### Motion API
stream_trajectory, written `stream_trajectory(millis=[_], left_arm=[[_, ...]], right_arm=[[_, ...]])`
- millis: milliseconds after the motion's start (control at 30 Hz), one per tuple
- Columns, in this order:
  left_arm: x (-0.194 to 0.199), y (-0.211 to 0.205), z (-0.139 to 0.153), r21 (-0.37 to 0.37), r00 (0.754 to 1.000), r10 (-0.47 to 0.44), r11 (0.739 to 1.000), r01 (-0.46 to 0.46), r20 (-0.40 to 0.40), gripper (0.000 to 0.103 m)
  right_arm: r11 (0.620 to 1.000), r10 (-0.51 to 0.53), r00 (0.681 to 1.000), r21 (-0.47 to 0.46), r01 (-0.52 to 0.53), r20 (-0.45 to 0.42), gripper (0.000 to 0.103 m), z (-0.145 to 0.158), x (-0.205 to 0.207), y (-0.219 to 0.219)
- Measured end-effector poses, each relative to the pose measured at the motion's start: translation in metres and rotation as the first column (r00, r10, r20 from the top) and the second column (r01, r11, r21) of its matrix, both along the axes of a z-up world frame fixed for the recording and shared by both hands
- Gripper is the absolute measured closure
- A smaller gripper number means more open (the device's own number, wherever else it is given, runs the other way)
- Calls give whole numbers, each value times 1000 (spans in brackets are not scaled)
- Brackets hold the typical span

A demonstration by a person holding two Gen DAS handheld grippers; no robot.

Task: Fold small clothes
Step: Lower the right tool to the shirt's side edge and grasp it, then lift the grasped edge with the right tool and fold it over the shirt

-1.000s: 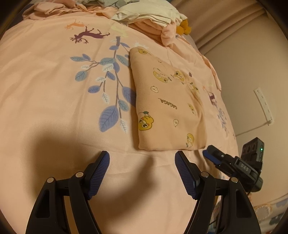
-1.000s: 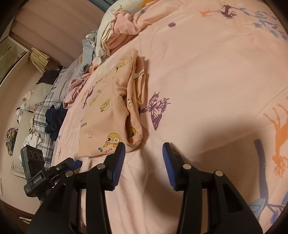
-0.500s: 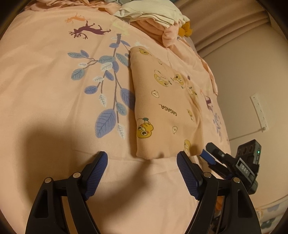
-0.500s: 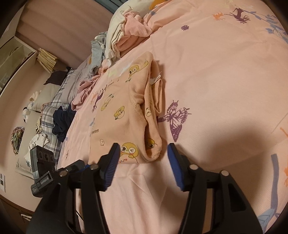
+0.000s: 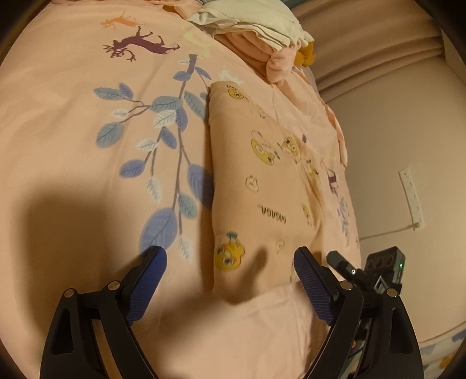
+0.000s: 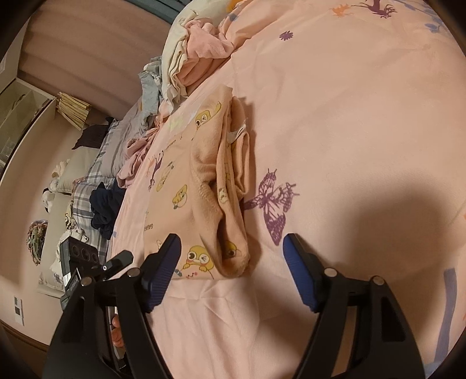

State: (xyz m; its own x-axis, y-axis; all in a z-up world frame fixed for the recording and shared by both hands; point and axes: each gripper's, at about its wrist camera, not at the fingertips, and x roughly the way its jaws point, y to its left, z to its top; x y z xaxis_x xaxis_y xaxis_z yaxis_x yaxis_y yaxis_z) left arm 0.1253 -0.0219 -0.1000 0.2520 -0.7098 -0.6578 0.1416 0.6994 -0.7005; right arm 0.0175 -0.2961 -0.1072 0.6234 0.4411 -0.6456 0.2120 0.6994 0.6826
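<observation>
The folded peach garment lies flat on the bed cover, a long, soft rectangle printed with yellow cartoon chicks and a small line of dark lettering. In the right wrist view the same garment shows its fleecy nap, with a stitched hem and thick layered folds bunched along its right edge, next to a purple butterfly printed on the cover.

The left tool hovers at the garment's near end with its jaws spread wide, having just been opening; the near left corner of the cloth sits in the gap between them, but the ribbed blue pads do not press on it. The right tool is likewise spread, its jaws just opened further, straddling the near right corner with its bunched folds; neither pad grips the fabric. Both tools have black plastic arms with round metal pins.

The bed cover is smooth peach cotton with blue leafy branches and a dark red deer. At the far end a loose heap of cream and pink clothes is piled up. Beyond the bed's edge, in the right wrist view, lie a plaid blanket and a dark navy cloth.
</observation>
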Motion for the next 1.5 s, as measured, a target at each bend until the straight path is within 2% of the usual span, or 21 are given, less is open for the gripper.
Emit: stream_trajectory(millis=[700, 1233, 1500], left_arm=[[47, -46, 3, 75, 993, -100, 993, 95, 55, 15], [56, -53, -1, 52, 992, -106, 993, 102, 62, 15], [64, -52, -3, 27, 994, -101, 995, 100, 51, 14]], right_arm=[[998, 68, 998, -15, -68, 6, 28, -1, 66, 10], [996, 87, 996, -3, -87, 13, 28, -5, 92, 10], [994, 104, 994, -24, -104, 19, 29, -5, 104, 19]])
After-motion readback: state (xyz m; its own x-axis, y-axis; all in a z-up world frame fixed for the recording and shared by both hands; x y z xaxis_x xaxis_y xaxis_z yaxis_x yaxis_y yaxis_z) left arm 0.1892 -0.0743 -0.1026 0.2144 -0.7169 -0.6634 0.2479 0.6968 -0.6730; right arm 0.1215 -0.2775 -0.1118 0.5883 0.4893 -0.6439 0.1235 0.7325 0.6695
